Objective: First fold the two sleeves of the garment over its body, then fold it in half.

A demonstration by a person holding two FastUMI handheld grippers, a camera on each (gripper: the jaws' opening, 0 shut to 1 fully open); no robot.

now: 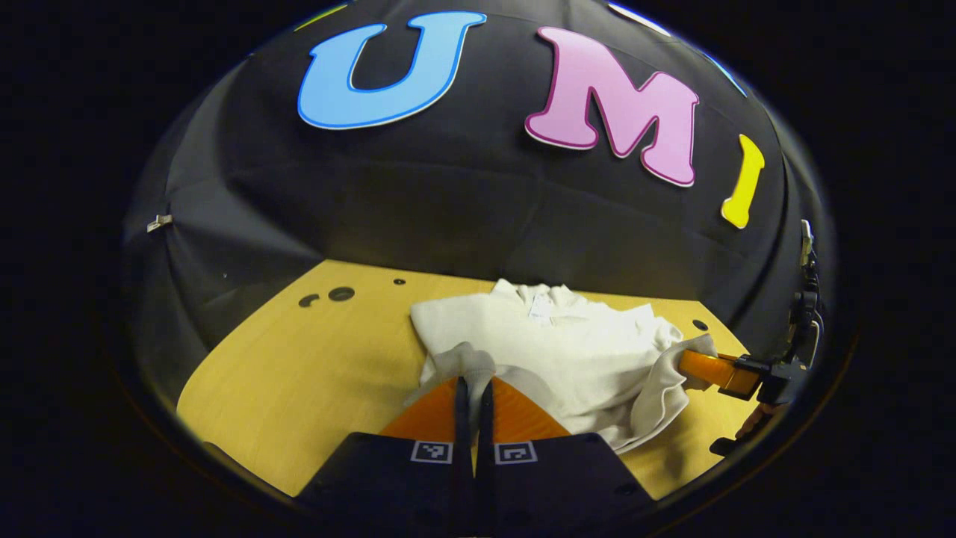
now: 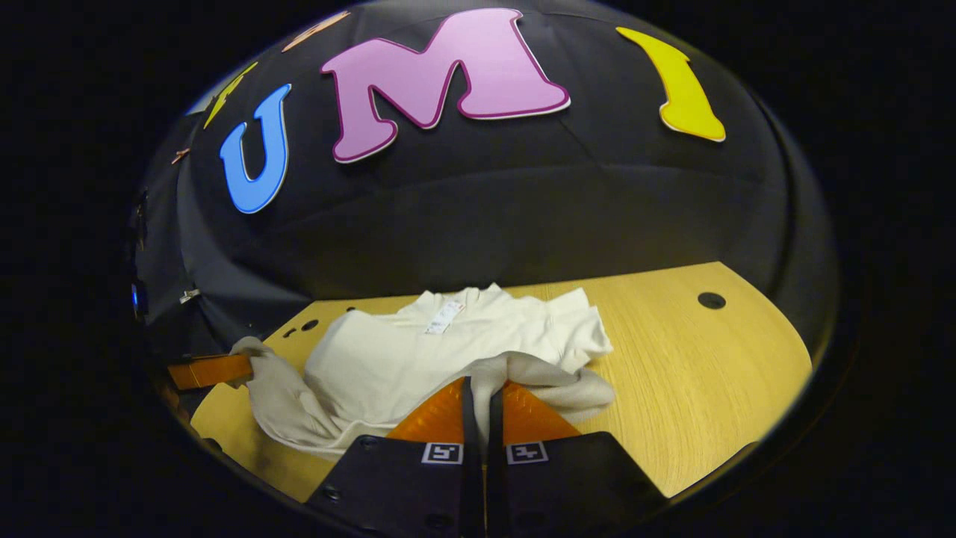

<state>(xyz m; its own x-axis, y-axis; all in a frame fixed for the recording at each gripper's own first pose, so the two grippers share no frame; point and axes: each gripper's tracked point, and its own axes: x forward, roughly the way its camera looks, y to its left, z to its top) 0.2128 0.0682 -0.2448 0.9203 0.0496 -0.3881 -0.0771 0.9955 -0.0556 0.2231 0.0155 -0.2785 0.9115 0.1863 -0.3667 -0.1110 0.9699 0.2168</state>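
A cream long-sleeved garment [image 1: 553,336] lies on the wooden table [image 1: 299,373], collar and label toward the far wall. My left gripper [image 1: 473,382] is shut on a bunched piece of cloth at the garment's near left, probably a sleeve end, lifted a little off the table. In the right gripper view the same garment [image 2: 396,359] lies ahead, and my right gripper [image 2: 482,387] is shut on a fold of cloth at its near right. Each gripper appears in the other's view: the right gripper [image 1: 694,364] at the garment's right edge, the left gripper [image 2: 231,366] at its left edge, both with cloth draped from them.
Bare table [image 2: 694,373] stretches out right of the garment, with a round hole [image 2: 711,300] near the back. More holes [image 1: 341,294] sit at the table's far left corner. The booth's black cloth wall rises just behind the table.
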